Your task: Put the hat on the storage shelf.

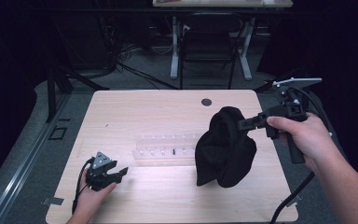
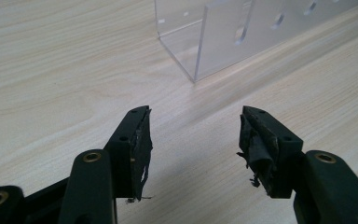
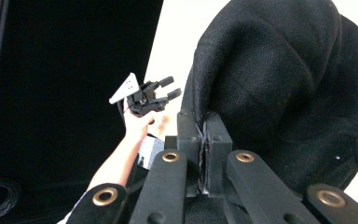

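Hanging from the right gripper (image 1: 245, 124) is a black cloth (image 1: 225, 148). It looks like a soft hat or a bag, but I cannot tell which. The right gripper's fingers (image 3: 214, 135) are closed tight on a fold at the top of the cloth, near its upper right side. In the right gripper view the two fingers press flat together with a thin bit of the cloth (image 3: 279, 79) pinched between them, and the rest of the cloth bulges up and to the right of them.

The cloth hangs down over the right half of the bench (image 1: 135, 112), nearer the front edge than the back edge. Its bottom is low over the wood, but I cannot tell if it touches. Its left side is just beside the right end of a clear plastic rack (image 1: 165, 150) that lies in the middle of the bench.

The left gripper (image 1: 121, 173) rests in a hand near the front left corner of the bench, well apart from the cloth. Its fingers (image 2: 137, 144) are open, with bare wood between them. Torn black tape hangs from the finger pads. The clear plastic rack (image 2: 223, 42) stands a little way ahead of them.

A small dark round hole (image 1: 206, 101) sits near the back edge of the bench.
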`<state>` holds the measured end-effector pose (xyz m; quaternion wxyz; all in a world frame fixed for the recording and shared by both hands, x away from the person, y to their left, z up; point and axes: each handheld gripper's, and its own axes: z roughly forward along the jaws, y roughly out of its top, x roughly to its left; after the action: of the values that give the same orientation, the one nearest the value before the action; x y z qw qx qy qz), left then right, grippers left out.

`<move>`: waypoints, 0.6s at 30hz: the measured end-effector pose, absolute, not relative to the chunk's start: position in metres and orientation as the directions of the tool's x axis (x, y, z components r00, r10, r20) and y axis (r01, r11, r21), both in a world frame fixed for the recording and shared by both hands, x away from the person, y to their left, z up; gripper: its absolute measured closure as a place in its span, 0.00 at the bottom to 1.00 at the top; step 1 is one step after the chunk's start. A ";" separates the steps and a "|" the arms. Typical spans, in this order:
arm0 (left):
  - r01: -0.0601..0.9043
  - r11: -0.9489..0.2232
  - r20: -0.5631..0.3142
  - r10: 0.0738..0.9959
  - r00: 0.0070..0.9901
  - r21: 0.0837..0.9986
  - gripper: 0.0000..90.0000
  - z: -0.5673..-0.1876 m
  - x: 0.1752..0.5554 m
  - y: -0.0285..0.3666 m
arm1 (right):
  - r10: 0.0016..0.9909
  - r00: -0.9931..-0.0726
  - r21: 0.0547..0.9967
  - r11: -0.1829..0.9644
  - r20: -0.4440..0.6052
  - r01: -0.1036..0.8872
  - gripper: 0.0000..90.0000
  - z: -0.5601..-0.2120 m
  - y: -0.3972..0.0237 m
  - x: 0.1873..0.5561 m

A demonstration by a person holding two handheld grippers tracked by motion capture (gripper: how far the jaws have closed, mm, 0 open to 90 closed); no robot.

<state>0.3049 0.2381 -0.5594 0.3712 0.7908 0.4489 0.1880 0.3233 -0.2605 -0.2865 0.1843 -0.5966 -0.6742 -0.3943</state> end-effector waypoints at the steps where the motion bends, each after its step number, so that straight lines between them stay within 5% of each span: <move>1: 0.570 -0.322 -0.035 0.850 0.526 0.756 0.49 -0.559 0.305 0.238 | 0.656 -0.226 0.320 -0.026 0.720 0.947 0.98 -0.285 -0.259 0.325; 18: 0.569 -0.320 -0.038 0.848 0.528 0.758 0.49 -0.559 0.305 0.238 | 0.628 -0.279 0.390 -0.043 0.726 0.920 0.98 -0.278 -0.241 0.347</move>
<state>0.3047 0.2383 -0.5589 0.3730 0.7905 0.4482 0.1875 0.3466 -0.2409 -0.2777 0.1675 -0.5765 -0.6713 -0.4346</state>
